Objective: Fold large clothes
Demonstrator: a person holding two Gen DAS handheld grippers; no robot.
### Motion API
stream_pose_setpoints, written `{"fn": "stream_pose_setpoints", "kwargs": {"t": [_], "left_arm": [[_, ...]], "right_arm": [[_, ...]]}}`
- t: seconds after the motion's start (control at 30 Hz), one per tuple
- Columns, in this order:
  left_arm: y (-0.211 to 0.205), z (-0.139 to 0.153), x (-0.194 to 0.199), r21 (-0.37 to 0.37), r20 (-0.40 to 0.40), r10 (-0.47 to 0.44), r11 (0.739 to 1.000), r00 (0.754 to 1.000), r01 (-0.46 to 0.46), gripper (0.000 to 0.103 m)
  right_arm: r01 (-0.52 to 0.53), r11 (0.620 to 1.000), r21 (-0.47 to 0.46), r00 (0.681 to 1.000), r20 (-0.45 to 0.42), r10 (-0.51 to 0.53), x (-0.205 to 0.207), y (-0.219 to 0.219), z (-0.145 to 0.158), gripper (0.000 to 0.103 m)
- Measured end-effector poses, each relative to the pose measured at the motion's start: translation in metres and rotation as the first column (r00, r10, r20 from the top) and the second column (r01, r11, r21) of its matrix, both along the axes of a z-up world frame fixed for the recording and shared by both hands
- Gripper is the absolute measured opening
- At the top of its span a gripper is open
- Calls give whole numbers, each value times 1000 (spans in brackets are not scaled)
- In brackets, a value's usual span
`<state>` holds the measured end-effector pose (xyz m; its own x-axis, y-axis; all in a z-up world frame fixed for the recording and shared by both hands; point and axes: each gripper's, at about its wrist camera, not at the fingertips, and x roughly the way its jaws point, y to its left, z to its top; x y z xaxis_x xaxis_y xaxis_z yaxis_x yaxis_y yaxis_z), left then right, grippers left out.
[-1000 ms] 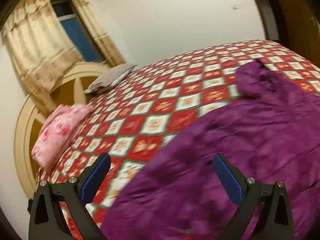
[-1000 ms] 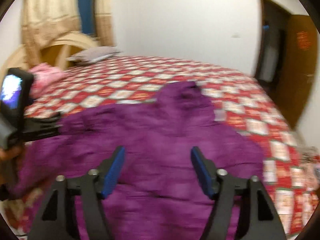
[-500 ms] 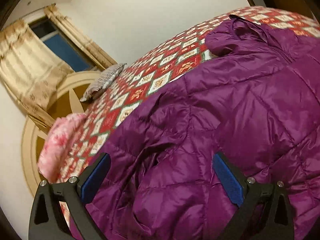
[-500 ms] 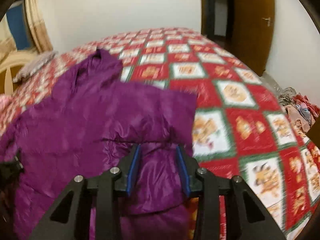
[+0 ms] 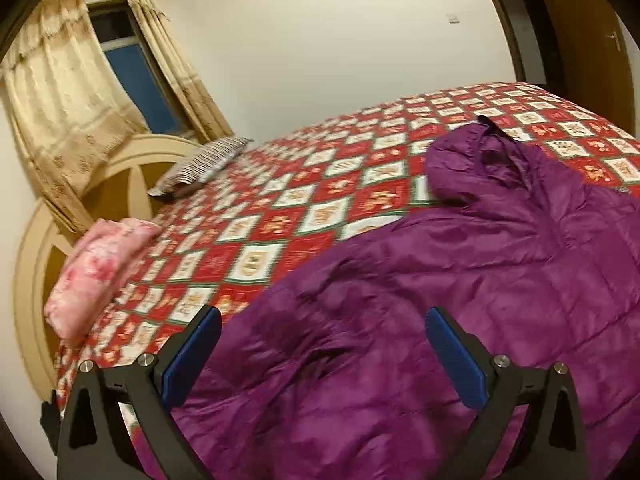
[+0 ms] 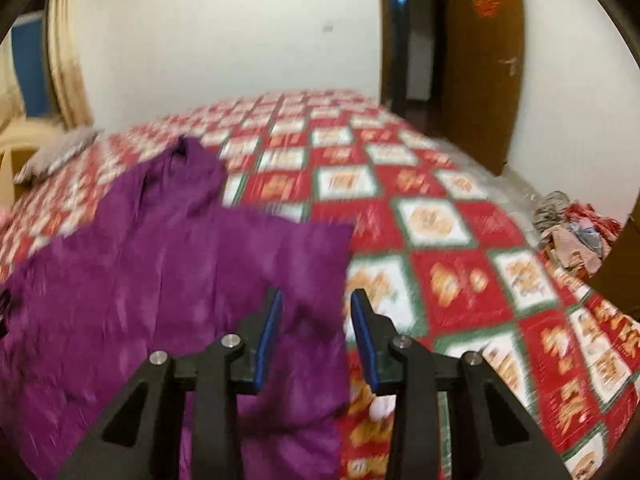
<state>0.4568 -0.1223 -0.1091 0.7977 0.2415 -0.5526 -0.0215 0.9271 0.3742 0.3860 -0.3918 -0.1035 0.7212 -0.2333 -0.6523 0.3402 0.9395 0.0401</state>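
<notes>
A pink bundle (image 5: 94, 268) and a pillow (image 5: 200, 166) lie at the bed's (image 5: 280, 216) left end, the purple jacket (image 5: 440, 300) spread to their right. The left gripper (image 5: 320, 354) hangs over it, fingers spread wide. The right gripper (image 6: 316, 336) is part open over the jacket's right edge, gripping nothing.

A bed (image 5: 280, 216) with a red checked cover carries a purple jacket (image 5: 460, 300), a pink blanket (image 5: 100, 264) and a striped pillow (image 5: 200, 166).

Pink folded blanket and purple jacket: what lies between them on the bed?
Only bare red checkered bedspread lies between the pink blanket and the purple jacket, seen in the left wrist view.
</notes>
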Motion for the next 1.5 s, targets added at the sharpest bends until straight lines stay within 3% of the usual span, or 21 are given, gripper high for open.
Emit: {"fn": "stream_pose_setpoints", "kwargs": {"t": [0.13, 0.27, 0.43, 0.7, 0.8, 1.0, 1.17, 1.5], "left_arm": [[-24, -39, 18, 55, -72, -1, 999, 997, 5, 102], [-26, -75, 26, 56, -132, 19, 998, 991, -11, 102], [-27, -76, 23, 52, -107, 20, 999, 994, -15, 102], [-27, -80, 22, 38, -106, 25, 999, 994, -21, 102], [-23, -80, 23, 6, -116, 20, 1000, 993, -20, 102], [-16, -80, 26, -55, -133, 11, 998, 991, -18, 102], [-17, -79, 26, -59, -134, 10, 998, 991, -18, 102], [-16, -79, 26, -62, -134, 9, 998, 991, -18, 102]], "right_arm": [[-32, 999, 22, 999, -34, 32, 33, 10, -16, 39], [-53, 999, -8, 993, -103, 52, 49, 26, -48, 39], [-57, 998, 23, 990, -127, 60, 51, 22, -63, 39], [-56, 998, -20, 990, -134, 52, 53, 29, -66, 40], [-65, 998, -27, 986, -153, 60, 52, 31, -60, 39], [-96, 995, -25, 993, -70, 95, 17, 56, -34, 39], [-141, 989, -55, 981, -143, 132, 23, 74, -60, 40], [-132, 988, -79, 981, -154, 118, 26, 77, -68, 42]]}}
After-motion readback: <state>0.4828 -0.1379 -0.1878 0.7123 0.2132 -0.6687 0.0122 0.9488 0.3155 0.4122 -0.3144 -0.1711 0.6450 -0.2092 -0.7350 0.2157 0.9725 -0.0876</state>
